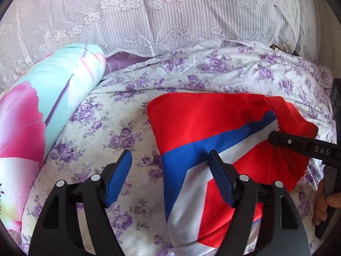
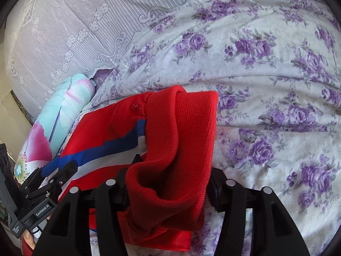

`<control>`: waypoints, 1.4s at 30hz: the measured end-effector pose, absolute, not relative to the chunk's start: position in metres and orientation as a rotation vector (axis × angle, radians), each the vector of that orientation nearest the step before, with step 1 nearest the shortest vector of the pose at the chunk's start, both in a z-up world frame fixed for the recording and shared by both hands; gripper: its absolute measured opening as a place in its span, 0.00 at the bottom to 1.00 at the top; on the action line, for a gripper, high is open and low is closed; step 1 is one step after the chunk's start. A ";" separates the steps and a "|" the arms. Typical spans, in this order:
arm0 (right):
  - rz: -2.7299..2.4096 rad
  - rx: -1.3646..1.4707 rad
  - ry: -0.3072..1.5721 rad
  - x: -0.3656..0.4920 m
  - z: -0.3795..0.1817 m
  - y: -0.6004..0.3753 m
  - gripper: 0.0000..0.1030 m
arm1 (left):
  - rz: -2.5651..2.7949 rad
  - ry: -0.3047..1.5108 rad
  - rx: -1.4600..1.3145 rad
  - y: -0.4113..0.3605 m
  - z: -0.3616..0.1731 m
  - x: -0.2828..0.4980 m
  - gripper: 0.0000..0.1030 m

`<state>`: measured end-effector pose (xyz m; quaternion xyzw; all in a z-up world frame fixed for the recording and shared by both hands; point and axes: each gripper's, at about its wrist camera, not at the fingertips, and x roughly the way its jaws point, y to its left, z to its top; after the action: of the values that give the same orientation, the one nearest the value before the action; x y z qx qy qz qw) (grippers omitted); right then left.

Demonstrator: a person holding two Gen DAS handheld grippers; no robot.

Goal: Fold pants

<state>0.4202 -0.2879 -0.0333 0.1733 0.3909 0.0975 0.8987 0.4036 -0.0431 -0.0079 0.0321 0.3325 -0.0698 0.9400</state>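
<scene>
Red pants (image 1: 198, 117) with a blue and white stripe lie on the floral bed sheet (image 1: 119, 140). My left gripper (image 1: 170, 160) is open, its right finger (image 1: 219, 175) over the striped part and its left finger over the sheet. My right gripper (image 1: 275, 137) enters from the right and is shut on a bunched fold of the pants. In the right wrist view the red fabric (image 2: 177, 149) drapes over the right gripper (image 2: 168, 189), hiding its fingertips. The left gripper (image 2: 64, 170) shows at lower left.
A rolled pink and turquoise quilt (image 1: 42, 111) lies left of the pants. White lace-covered pillows (image 1: 170, 17) run along the back. The floral sheet (image 2: 266, 85) stretches to the right of the pants.
</scene>
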 end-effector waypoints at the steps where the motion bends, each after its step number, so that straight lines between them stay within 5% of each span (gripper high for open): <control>1: 0.195 0.352 0.796 0.418 -0.031 -0.288 0.58 | -0.140 0.669 0.066 -0.043 -0.007 0.402 0.69; 14: 0.069 0.266 0.602 0.381 -0.001 -0.293 0.65 | -0.119 0.589 0.069 -0.040 0.004 0.389 0.72; 20: 0.041 0.136 0.475 0.334 0.022 -0.265 0.83 | -0.117 0.580 0.052 -0.037 0.010 0.371 0.75; 26: 0.022 0.061 0.457 0.284 0.031 -0.230 0.97 | -0.108 0.599 0.018 -0.037 0.020 0.326 0.96; 42: 0.040 0.184 0.420 0.252 0.028 -0.241 0.97 | -0.030 0.547 0.006 -0.038 0.040 0.280 0.96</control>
<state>0.2523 -0.2408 0.0285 0.0914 0.2082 0.0197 0.9736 0.2803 -0.0380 0.0404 0.0028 0.2701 -0.0147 0.9627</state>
